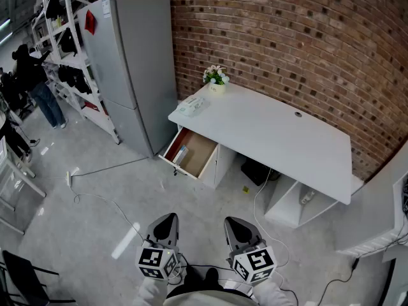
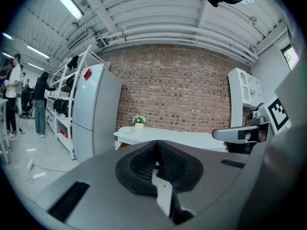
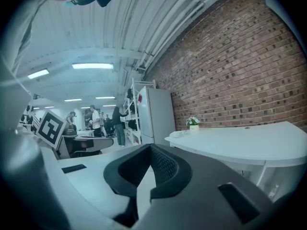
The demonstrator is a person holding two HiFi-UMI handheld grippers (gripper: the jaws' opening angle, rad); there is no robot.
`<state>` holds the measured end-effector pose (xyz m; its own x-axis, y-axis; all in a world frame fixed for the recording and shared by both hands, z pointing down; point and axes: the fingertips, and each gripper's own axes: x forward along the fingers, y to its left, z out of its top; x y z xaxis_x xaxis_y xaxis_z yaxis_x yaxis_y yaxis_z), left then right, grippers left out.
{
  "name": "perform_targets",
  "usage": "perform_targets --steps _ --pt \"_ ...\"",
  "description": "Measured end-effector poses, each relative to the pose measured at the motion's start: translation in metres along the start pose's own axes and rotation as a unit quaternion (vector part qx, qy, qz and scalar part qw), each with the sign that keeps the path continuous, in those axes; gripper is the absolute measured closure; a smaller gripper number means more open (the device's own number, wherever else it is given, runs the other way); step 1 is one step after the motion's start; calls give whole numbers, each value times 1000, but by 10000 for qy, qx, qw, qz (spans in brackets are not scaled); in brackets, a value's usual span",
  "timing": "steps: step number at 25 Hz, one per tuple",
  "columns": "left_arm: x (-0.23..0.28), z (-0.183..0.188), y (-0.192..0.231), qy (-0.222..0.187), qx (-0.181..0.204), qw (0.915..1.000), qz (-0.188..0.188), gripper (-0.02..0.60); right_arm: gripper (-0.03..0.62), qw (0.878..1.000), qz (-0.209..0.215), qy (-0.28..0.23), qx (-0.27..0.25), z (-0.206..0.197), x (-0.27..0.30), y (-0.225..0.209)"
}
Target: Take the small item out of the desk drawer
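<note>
The white desk [image 1: 274, 132] stands against the brick wall. Its wooden drawer [image 1: 207, 160] is pulled open at the desk's left end, and a small pale item [image 1: 181, 153] lies inside near the left wall. My left gripper [image 1: 167, 222] and right gripper [image 1: 234, 224] are side by side at the bottom of the head view, close to my body and far from the desk. Both are shut with nothing between the pads. The left gripper view shows shut jaws [image 2: 156, 150] with the desk [image 2: 168, 137] beyond. The right gripper view shows its shut jaws [image 3: 149, 155].
A grey fridge [image 1: 134, 62] stands left of the desk, with shelving [image 1: 70, 56] and people further left. A small flower pot [image 1: 216, 78] and a white packet [image 1: 191, 106] sit on the desktop. Cables [image 1: 102, 199] trail across the concrete floor.
</note>
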<state>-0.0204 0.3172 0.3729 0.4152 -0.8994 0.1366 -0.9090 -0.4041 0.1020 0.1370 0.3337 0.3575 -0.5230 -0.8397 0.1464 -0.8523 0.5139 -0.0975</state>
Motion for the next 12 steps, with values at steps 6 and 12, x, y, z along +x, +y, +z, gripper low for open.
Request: perform_targets --steps 6,12 --pt "6 2 -7 4 55 10000 8 565 568 9999 97 17 125 -5 -3 -6" --pt "5 7 -4 -13 72 9999 134 565 568 9995 221 58 205 -8 -6 -4"
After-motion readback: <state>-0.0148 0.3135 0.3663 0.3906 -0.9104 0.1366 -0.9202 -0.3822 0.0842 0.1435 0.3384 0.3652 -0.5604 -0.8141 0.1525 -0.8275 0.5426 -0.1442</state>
